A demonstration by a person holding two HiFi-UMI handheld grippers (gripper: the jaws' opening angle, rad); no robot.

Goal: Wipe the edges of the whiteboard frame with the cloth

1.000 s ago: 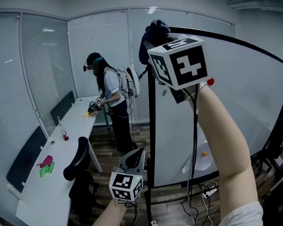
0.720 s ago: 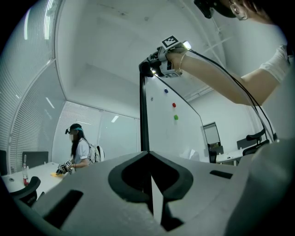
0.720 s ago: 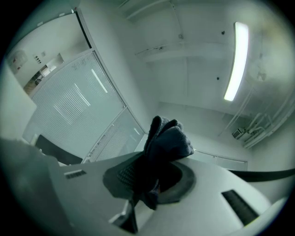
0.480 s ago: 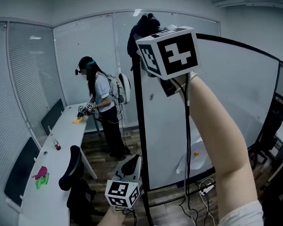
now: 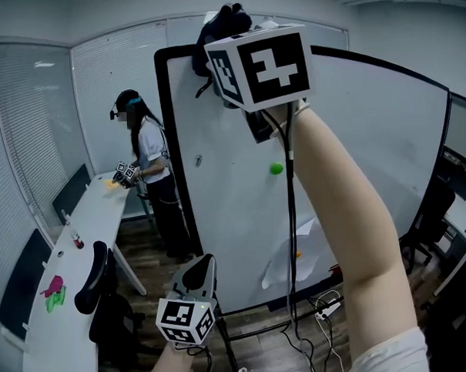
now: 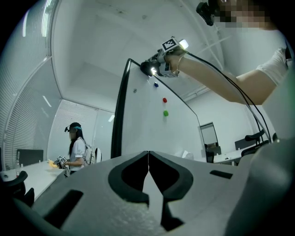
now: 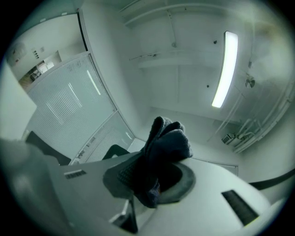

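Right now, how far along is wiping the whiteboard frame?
Done: the cloth is clamped in the right hand-held gripper. In hand: it sits at the top edge of the frame near the corner. Left: nothing shows which edges are clean; the left hand-held gripper hangs shut, empty.

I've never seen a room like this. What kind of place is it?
Probably an office or meeting room: there's a big whiteboard, a long white table with an office chair, and blinds along the wall.
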